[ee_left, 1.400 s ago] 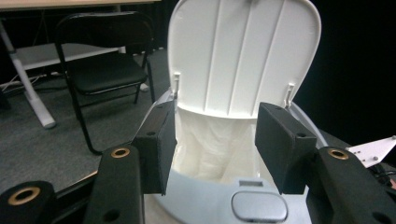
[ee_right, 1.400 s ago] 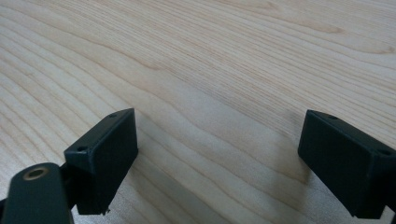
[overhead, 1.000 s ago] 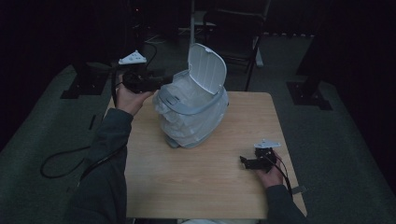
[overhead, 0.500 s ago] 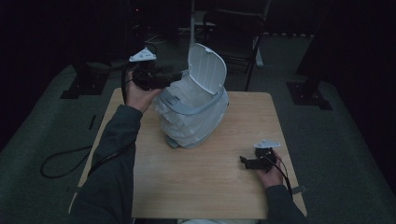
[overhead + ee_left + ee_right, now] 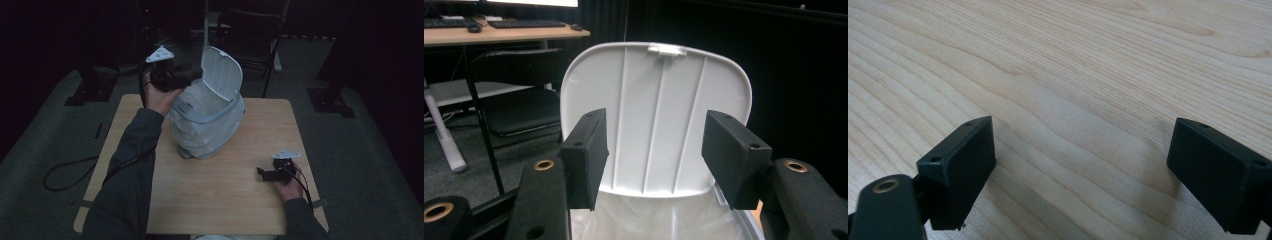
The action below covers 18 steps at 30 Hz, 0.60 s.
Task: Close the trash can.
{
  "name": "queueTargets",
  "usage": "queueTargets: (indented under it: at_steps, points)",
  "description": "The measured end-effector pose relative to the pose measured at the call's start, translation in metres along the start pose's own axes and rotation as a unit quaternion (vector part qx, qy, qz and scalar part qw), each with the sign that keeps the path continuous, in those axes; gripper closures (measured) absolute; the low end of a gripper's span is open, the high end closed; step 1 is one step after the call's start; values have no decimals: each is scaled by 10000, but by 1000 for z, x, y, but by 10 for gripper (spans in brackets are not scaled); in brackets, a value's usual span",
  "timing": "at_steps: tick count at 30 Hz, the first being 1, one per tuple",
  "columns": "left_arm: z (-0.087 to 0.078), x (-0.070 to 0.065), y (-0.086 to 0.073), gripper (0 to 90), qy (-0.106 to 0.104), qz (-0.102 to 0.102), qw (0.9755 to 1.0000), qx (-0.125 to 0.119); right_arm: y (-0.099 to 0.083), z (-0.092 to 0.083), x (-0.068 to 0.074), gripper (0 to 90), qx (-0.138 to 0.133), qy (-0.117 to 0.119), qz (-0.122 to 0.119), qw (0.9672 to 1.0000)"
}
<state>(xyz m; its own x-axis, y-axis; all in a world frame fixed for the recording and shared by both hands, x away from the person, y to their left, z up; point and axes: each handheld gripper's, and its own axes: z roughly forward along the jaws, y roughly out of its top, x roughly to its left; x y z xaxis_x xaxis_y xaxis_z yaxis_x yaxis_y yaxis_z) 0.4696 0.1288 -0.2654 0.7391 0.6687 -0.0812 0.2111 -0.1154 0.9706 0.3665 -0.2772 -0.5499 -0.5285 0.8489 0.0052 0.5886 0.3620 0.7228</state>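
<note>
While the left forearm reached up along the left side of the counter [image 5: 235, 200] in the high view, the left hand [image 5: 159, 95] was raised at the far left corner, holding the left claw [image 5: 192, 75] level and aimed at the white bin [image 5: 207, 122]. That bin stood on the far middle of the counter, its body wrapped in a pale liner, its lid [image 5: 220, 74] swung up and standing nearly upright. The left claw's tip sat just beside the lid's left edge, above the bin's rim; whether it touched the lid could not be told from above. In the left gripper view the left claw [image 5: 654, 155] had its jaws spread — they had just been opening — with nothing pinched between them, and the ribbed inner face of the lid [image 5: 659, 115] filled the space beyond, the liner [image 5: 649, 220] showing below.

The right hand [image 5: 287, 177] lay low at the near right of the counter, well apart from the bin, wrist resting near the edge, the right claw [image 5: 260, 172] pointing left across the wood. In the right gripper view the right claw [image 5: 1080, 175] stood wide apart just over the bare wood grain — nothing between its jaws.
</note>
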Motion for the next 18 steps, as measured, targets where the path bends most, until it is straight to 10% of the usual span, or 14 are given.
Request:
queueTargets:
  at_steps: [18]
  points:
    - [33, -13, 21, 426, 245, 166, 9995, -135, 0, 0, 0, 112, 2, 1, 4, 10000]
